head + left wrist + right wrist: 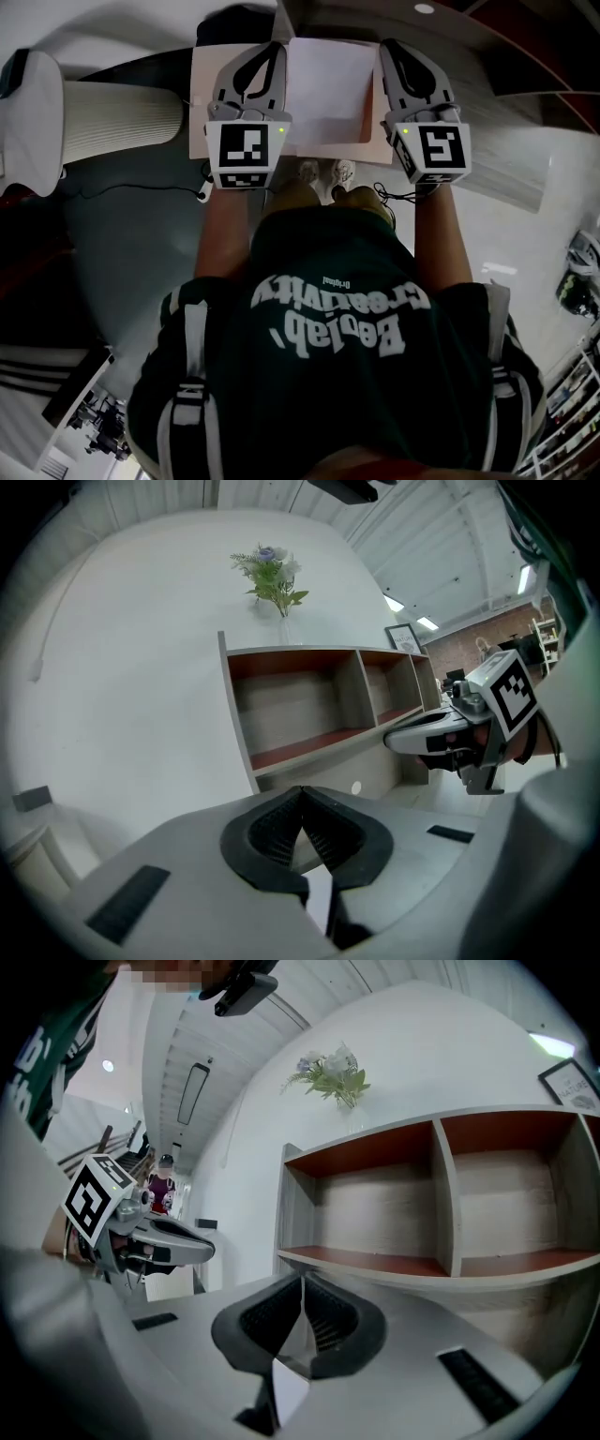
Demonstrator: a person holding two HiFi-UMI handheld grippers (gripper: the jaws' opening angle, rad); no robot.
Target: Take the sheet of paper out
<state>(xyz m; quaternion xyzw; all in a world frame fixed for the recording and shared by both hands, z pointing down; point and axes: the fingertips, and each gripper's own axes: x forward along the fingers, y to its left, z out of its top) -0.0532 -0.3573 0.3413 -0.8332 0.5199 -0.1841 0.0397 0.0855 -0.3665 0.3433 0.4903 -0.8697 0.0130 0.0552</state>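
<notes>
The sheet of paper (328, 94) is lying flat between my grippers, its long axis running away from me toward the shelf unit (319, 714). My left gripper (272, 49) is pinching its left edge and my right gripper (389, 47) its right edge, both closed tight and equally near.

The person's dark green T-shirt (337, 375) carries large white letters, which the head view shows upside down. The word "Creativity" is clear. The word beside it looks like "Beolab'". A very small line near them seems to say "Original".
</notes>
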